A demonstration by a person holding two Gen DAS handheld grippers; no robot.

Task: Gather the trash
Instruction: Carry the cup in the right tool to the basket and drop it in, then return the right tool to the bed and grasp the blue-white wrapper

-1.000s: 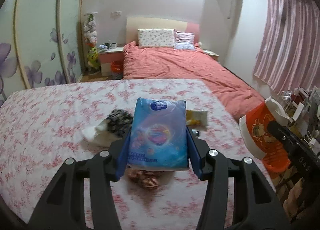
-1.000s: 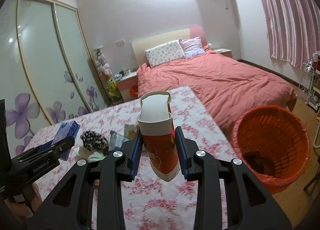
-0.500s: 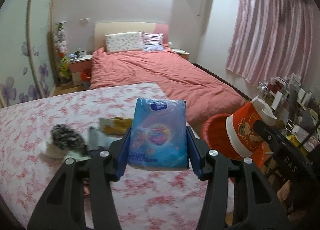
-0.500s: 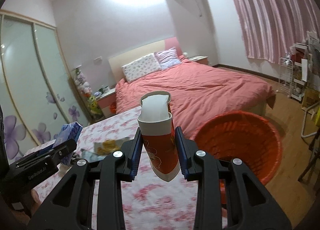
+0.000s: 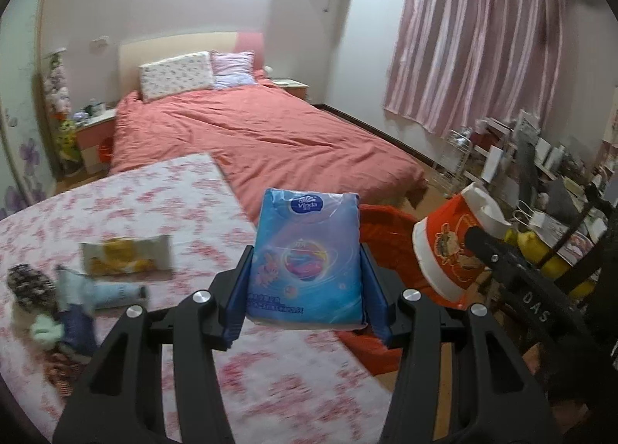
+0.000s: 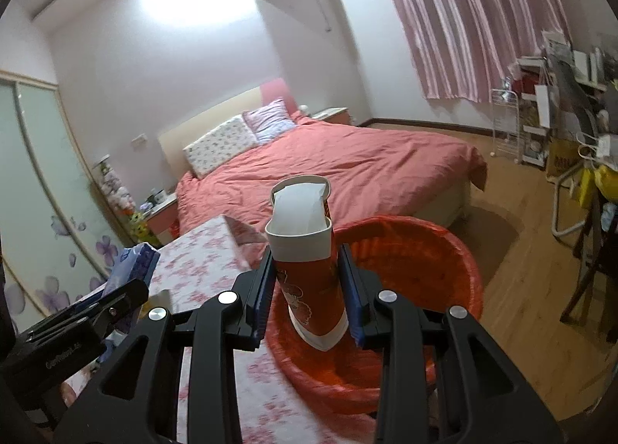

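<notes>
Floral cloth (image 5: 154,212); left tongs (image 5: 307,285) clamp glossy tissue pack (image 5: 307,258), right tongs (image 6: 307,289) crushed paper cup (image 6: 309,274).

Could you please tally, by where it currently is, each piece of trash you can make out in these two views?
Held in tongs: 2, the blue tissue pack and the red paper cup
Lying on the floral tabletop: 1 yellow wrapper; the blurred heap beside it cannot be counted
In the orange bin: contents not visible
Total: 3
</notes>
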